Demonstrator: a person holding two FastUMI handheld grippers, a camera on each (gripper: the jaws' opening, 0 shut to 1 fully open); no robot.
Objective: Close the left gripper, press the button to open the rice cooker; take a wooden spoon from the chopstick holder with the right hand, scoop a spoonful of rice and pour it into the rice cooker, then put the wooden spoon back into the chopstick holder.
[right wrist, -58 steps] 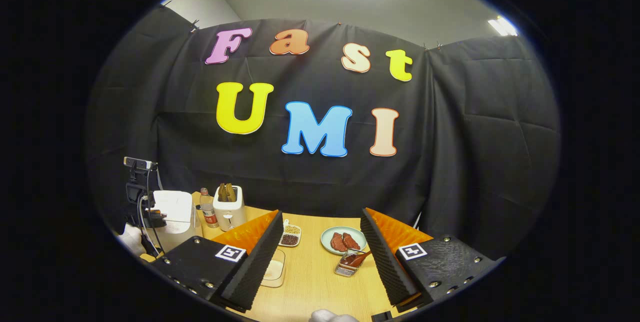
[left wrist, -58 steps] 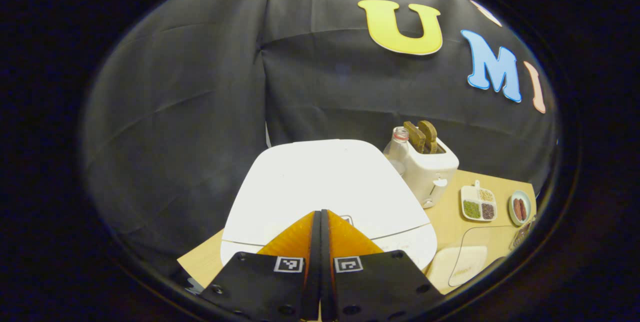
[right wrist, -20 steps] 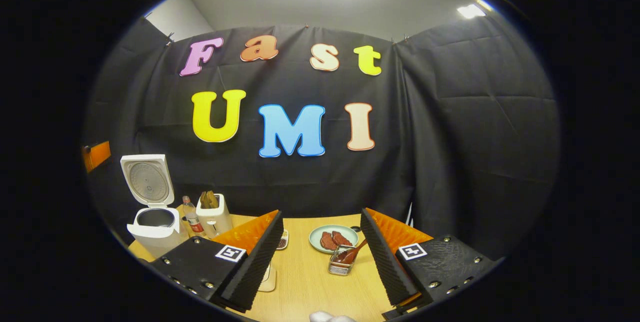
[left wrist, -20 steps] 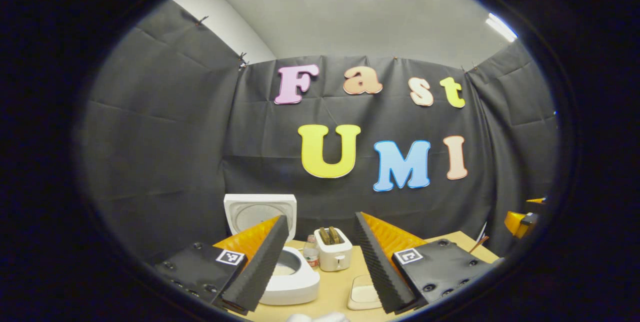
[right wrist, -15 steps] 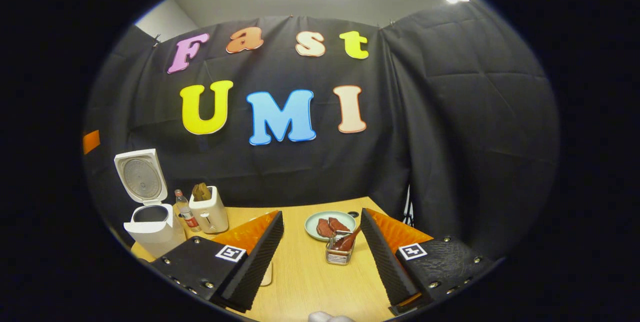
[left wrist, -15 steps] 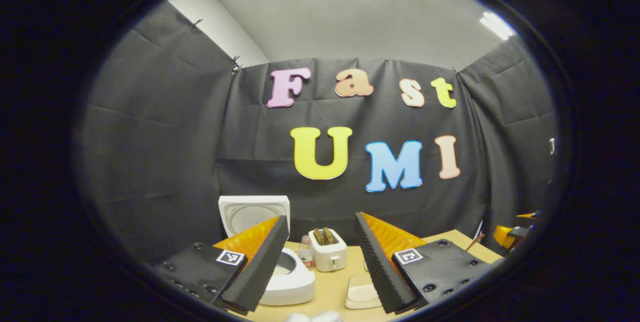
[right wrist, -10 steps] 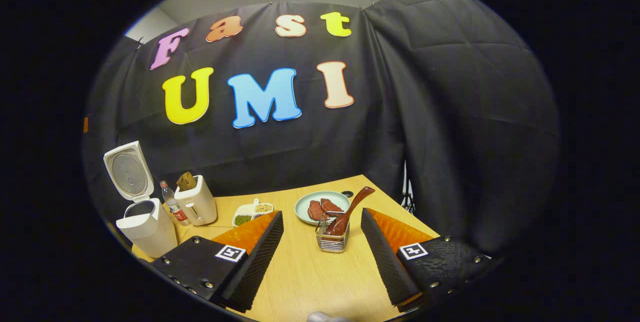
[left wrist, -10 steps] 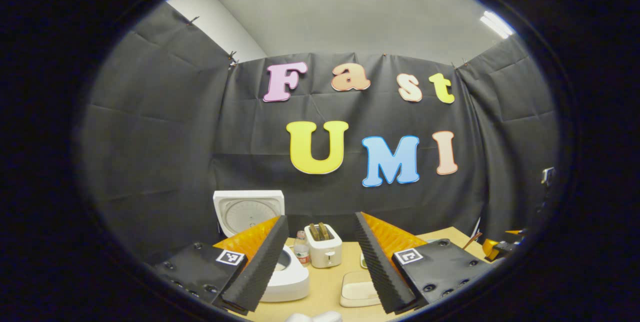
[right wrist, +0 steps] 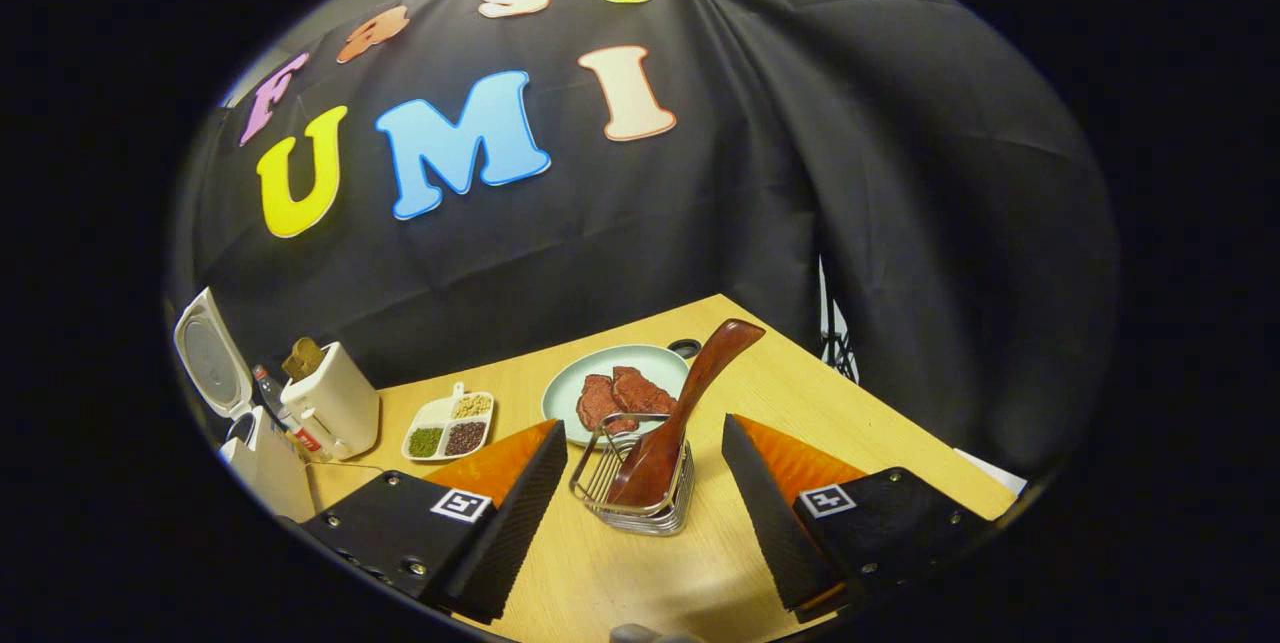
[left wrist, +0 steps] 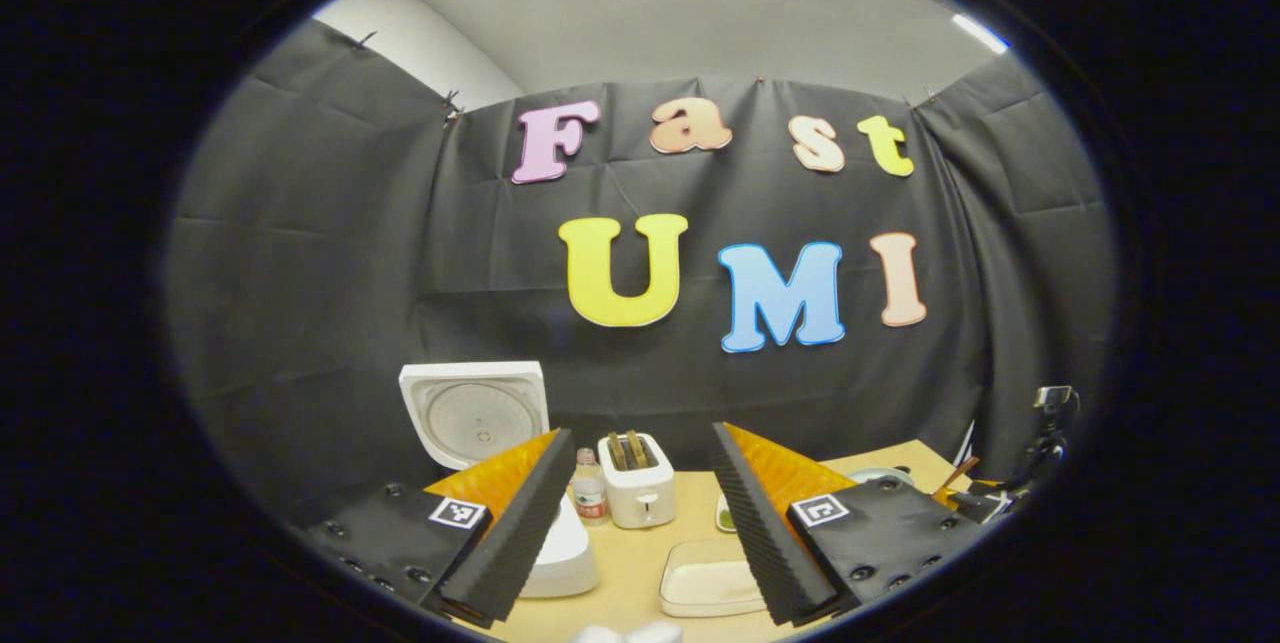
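Here the wooden spoon (right wrist: 680, 413) stands between the right tongs (right wrist: 645, 443), spread apart.

My left finger (left wrist: 520, 513) hides most of the rice cooker (left wrist: 560, 553) body; pot inside can't be seen. In right gripper view the cooker sits cut off at the desk's (right wrist: 800, 393) left edge. Spoon (right wrist: 680, 413) bowl sunk in the chopstick holder (right wrist: 635, 483), partly hidden behind wires.
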